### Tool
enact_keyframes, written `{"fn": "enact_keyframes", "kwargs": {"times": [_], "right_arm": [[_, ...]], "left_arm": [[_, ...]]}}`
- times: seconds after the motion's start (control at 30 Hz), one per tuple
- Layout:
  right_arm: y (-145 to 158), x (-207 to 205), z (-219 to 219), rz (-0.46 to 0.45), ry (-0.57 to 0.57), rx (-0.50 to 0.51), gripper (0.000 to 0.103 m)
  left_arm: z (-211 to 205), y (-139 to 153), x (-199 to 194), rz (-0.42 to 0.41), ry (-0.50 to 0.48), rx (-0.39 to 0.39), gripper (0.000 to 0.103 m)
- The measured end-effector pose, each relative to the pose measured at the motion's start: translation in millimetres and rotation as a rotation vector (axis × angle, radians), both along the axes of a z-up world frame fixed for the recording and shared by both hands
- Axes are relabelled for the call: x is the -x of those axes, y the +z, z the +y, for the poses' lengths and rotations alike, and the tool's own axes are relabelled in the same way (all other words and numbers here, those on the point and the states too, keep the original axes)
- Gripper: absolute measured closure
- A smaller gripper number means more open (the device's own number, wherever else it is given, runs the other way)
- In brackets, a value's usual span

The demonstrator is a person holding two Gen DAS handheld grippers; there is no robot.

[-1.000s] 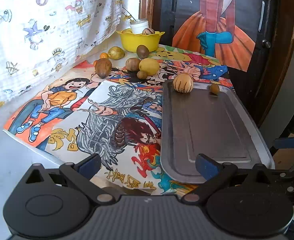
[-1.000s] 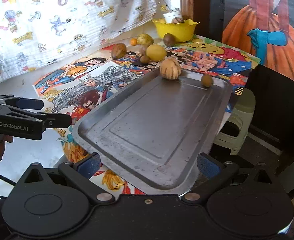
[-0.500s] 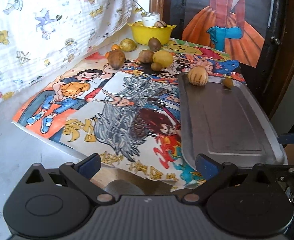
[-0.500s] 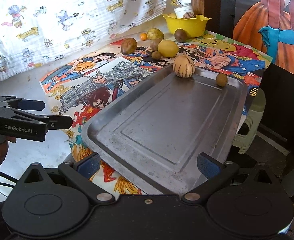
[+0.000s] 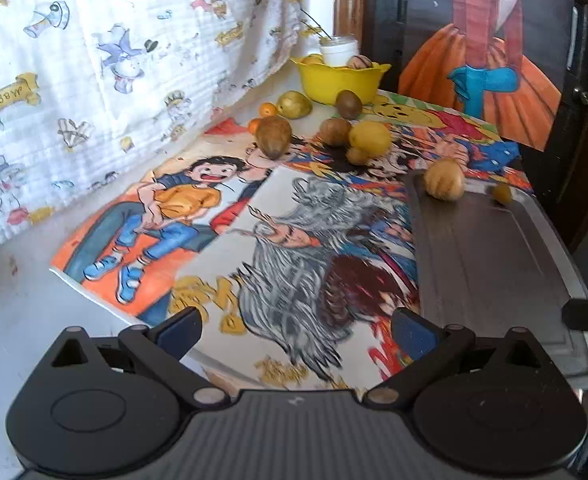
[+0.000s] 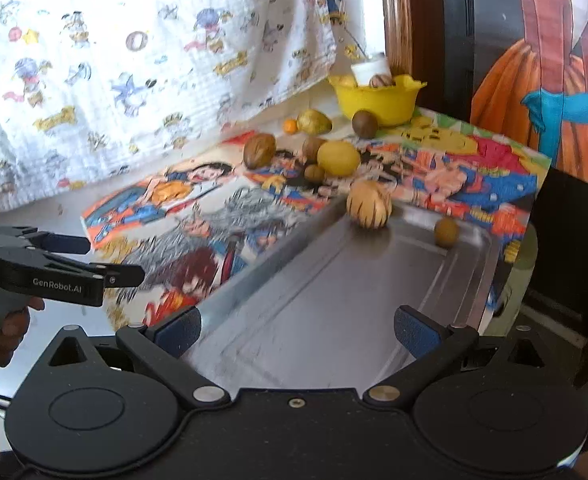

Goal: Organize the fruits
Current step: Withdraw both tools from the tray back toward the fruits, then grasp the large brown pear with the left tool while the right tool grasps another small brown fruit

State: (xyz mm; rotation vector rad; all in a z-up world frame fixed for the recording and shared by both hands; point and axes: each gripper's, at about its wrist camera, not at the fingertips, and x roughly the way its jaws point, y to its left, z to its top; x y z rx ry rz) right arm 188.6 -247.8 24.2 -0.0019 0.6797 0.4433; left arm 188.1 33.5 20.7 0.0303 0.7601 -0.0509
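**Both claws closing in on the loose fruit**

My left claw [image 5: 296, 328] hangs released and empty over the cartoon mat [image 5: 197, 216], closer to the fruit than a second ago. Far ahead of it sit the brown fruit [image 5: 273, 136], the yellow fruit [image 5: 370, 138] and the yellow bowl [image 5: 342, 80]. Ahead and right, the tray [image 6: 334, 288] holds a striped fruit [image 6: 369, 209] and a small one [image 6: 446, 232]. My right claw [image 6: 298, 326] is released over the tray. So: another pickup coming, I reckon. Readable: "GenRobot.AI" on my left claw; "magic", mirrored, on the curtain [image 5: 93, 60].
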Motion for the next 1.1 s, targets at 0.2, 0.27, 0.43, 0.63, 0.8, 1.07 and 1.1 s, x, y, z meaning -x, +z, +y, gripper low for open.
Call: {"fn": "enact_keyframes", "kwargs": {"times": [0.2, 0.27, 0.43, 0.63, 0.8, 1.07, 1.1], "right_arm": [[5, -23, -1, -0.019, -0.015, 0.006, 0.001], [5, -30, -1, -0.019, -0.015, 0.003, 0.001], [7, -49, 4, -0.029, -0.011, -0.001, 0.001], [20, -76, 25, -0.082, -0.036, -0.017, 0.001], [17, -100, 51, -0.144, -0.044, 0.018, 0.001], [-6, -157, 83, -0.121, -0.079, 0.08, 0.009], [-10, -163, 86, -0.113, -0.08, 0.083, 0.011]], "left_arm": [[7, 5, -20, -0.014, 0.032, 0.002, 0.0], [10, 6, -25, -0.02, 0.038, 0.003, 0.0], [13, 8, -41, -0.035, 0.043, -0.007, 0.0], [22, 20, -72, -0.085, 0.045, -0.018, 0.0], [33, 29, -116, -0.146, 0.016, -0.034, 0.0], [40, 21, -189, -0.189, -0.044, 0.01, 0.0], [41, 18, -197, -0.188, -0.049, 0.02, 0.0]]}}
